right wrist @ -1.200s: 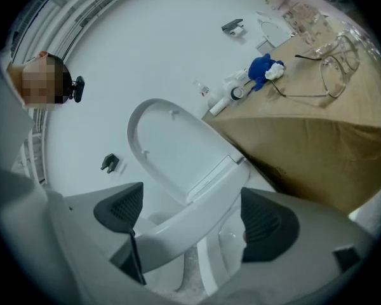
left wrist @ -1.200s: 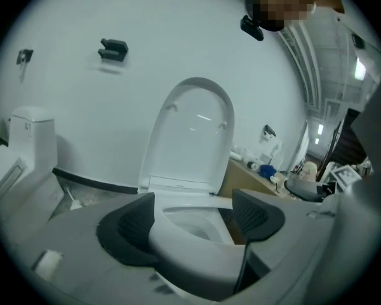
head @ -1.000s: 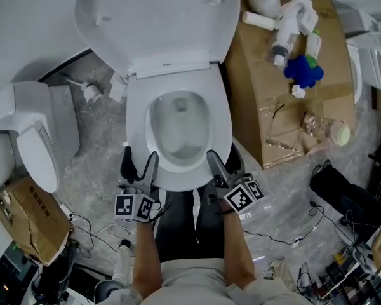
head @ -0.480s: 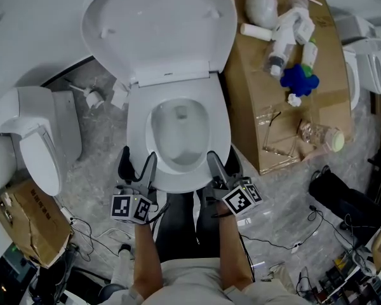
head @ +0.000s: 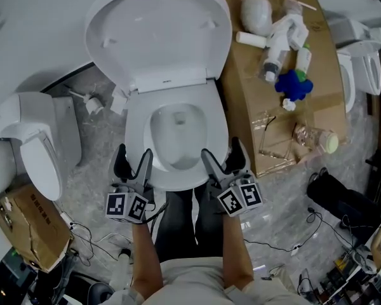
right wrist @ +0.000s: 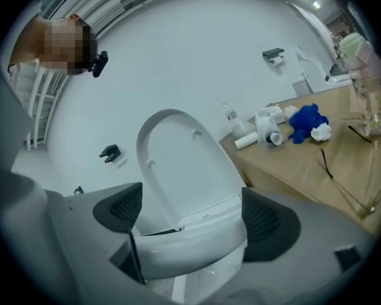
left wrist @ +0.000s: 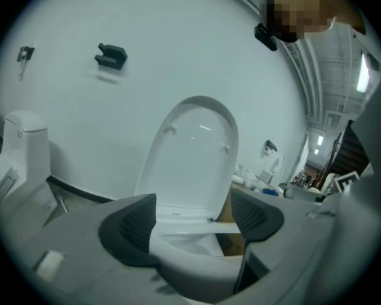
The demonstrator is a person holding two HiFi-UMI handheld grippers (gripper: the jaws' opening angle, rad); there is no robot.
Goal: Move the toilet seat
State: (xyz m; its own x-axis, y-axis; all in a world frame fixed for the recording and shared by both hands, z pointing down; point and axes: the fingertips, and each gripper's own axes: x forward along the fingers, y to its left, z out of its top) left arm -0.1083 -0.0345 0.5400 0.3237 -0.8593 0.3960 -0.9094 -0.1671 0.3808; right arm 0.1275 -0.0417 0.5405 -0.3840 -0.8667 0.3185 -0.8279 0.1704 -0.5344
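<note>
A white toilet stands in the middle of the head view with its lid (head: pixel 159 30) raised against the wall. The toilet seat (head: pixel 136 126) rings the bowl. Its front rim runs across between both pairs of jaws. My left gripper (head: pixel 134 154) straddles the front left of the ring, and the seat (left wrist: pixel 190 259) spans from pad to pad. My right gripper (head: pixel 221 150) holds the front right the same way, seat (right wrist: pixel 184 243) between its pads. A dark gap under the seat near the hinge shows that its front is lifted off the bowl.
A cardboard box (head: pixel 286 107) beside the toilet on the right carries bottles and a blue object (head: pixel 294 82). Another toilet (head: pixel 32 138) stands at the left, a third one (head: pixel 362 62) at the far right. A torn carton (head: pixel 25 221) and cables lie on the floor.
Both grippers have risen a little at the seat's front rim, and the right one has rolled. The seat's front edge has come up with them.
</note>
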